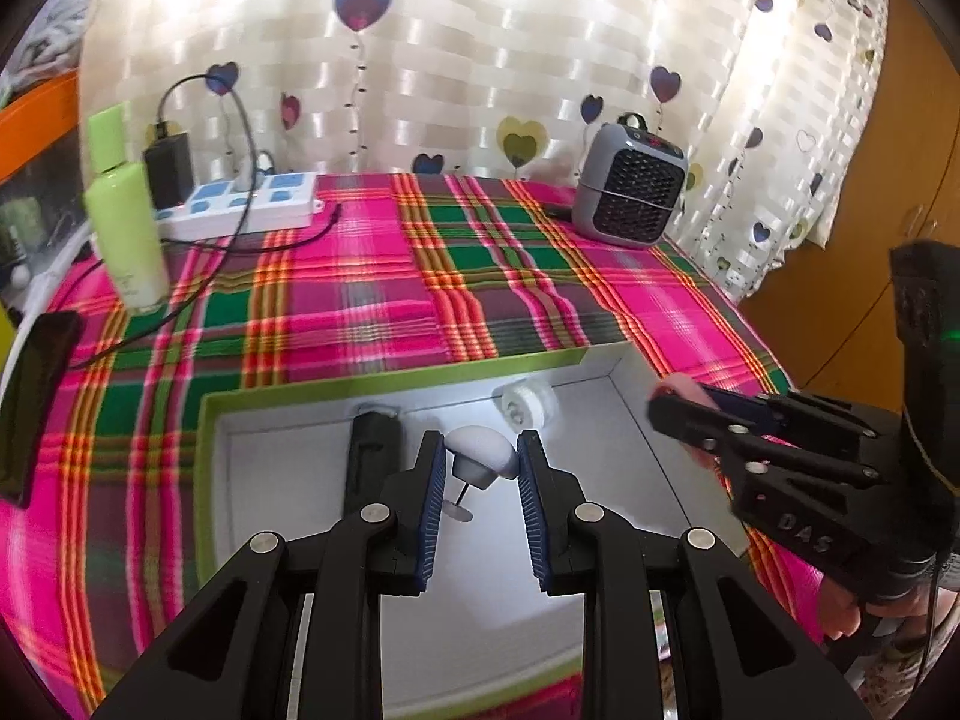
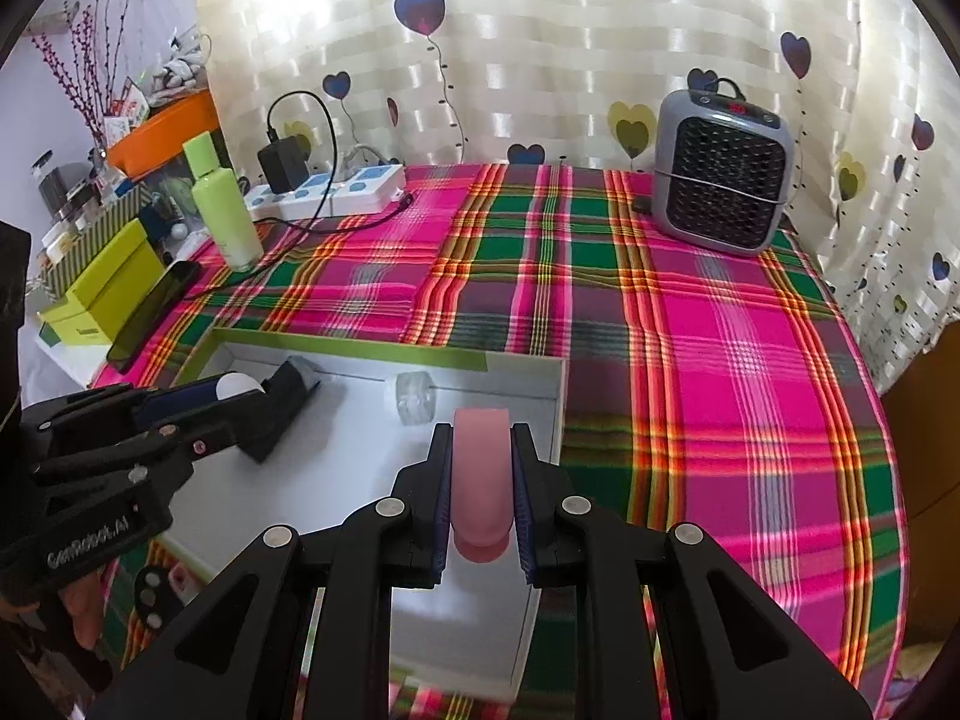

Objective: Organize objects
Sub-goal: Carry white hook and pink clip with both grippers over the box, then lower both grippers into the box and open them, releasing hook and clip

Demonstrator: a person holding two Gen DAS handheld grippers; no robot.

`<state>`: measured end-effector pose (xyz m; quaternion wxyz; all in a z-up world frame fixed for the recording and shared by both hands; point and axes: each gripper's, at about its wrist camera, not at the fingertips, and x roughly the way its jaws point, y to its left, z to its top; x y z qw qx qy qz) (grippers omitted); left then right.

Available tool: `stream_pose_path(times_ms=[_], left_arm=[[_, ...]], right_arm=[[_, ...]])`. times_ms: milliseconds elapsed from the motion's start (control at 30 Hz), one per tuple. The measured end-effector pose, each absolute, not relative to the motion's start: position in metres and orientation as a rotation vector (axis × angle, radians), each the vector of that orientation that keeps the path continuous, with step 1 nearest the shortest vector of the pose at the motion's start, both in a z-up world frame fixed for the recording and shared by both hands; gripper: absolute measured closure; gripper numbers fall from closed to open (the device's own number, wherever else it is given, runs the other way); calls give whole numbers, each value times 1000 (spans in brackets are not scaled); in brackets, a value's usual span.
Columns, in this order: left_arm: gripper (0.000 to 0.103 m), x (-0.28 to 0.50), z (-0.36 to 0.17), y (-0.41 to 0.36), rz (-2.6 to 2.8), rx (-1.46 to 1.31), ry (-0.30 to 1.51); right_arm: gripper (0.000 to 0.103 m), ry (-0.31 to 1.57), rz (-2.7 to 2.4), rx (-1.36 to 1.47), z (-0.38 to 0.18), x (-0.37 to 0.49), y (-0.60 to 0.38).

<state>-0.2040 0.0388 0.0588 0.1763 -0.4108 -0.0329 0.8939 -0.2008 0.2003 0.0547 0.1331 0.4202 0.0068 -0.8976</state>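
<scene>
A shallow white box with a green rim (image 1: pixel 384 381) lies on the plaid cloth. My left gripper (image 1: pixel 482 444) hangs over it, shut on a small white dome-shaped piece (image 1: pixel 480 453) with a thin pin and disc below. In the box lie a black oblong item (image 1: pixel 369 456) and a clear ridged roll (image 1: pixel 528 405). My right gripper (image 2: pixel 482 432) is shut on a pink rounded bar (image 2: pixel 483 480) above the box's right part (image 2: pixel 555 396). Each gripper shows in the other's view: the right gripper (image 1: pixel 660 408) at the right, the left gripper (image 2: pixel 243 394) at the left.
At the table's far left stand a green bottle (image 2: pixel 225 210), a power strip with a black charger (image 2: pixel 324 189) and a dark phone (image 2: pixel 153 315). A grey heater (image 2: pixel 720 171) stands at the back right. A heart-print curtain hangs behind. Boxes (image 2: pixel 102 288) crowd the left side.
</scene>
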Motion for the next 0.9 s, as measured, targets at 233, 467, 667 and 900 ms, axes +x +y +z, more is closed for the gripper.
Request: stream_pose_path(times_ms=[233,467,667,900], left_arm=[[81,-224,43,48,2505,-1223,-91],[81,-241,26,50,2483,-1280,-130],[81,-246,23,53,2484,-1298,-115],[80,-252,19,53,2472,-1340,-114]], right_arm=[[85,27,-2587,1266,41,-223,198],[85,43,-2573,1285,33,-235,195],[85,73,-2567,1287,28,-240,191],[85,83,-2555,1283,26,-242,186]])
